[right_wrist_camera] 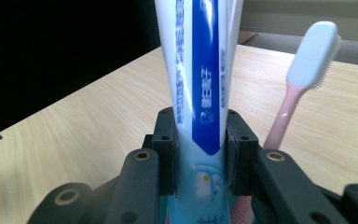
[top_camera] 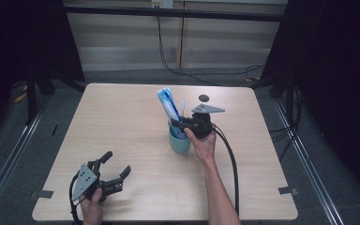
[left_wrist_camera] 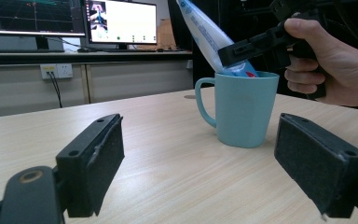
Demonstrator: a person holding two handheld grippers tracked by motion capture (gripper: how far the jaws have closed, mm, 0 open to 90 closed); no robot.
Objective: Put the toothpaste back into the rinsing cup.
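A teal mug [top_camera: 180, 140] stands a little right of the table's middle, and in the left gripper view this mug [left_wrist_camera: 244, 109] sits ahead at the right. A white and blue toothpaste tube [top_camera: 168, 104] leans up and to the left out of it. My right gripper [top_camera: 176, 124] is shut on the tube just above the rim. In the right gripper view the pads press both sides of the tube [right_wrist_camera: 200, 93], and a pink toothbrush [right_wrist_camera: 307, 60] with a pale head stands to its right. Near the front left of the table, my left gripper [top_camera: 117, 164] rests open with nothing between its pads [left_wrist_camera: 98, 158].
A small dark round disc [top_camera: 204, 98] lies on the wooden table [top_camera: 122, 117] behind the mug. Grey tape tabs [top_camera: 42, 193] mark the front corners. Cables trail off the front edge. Two monitors [left_wrist_camera: 121, 21] stand on a desk beyond the table.
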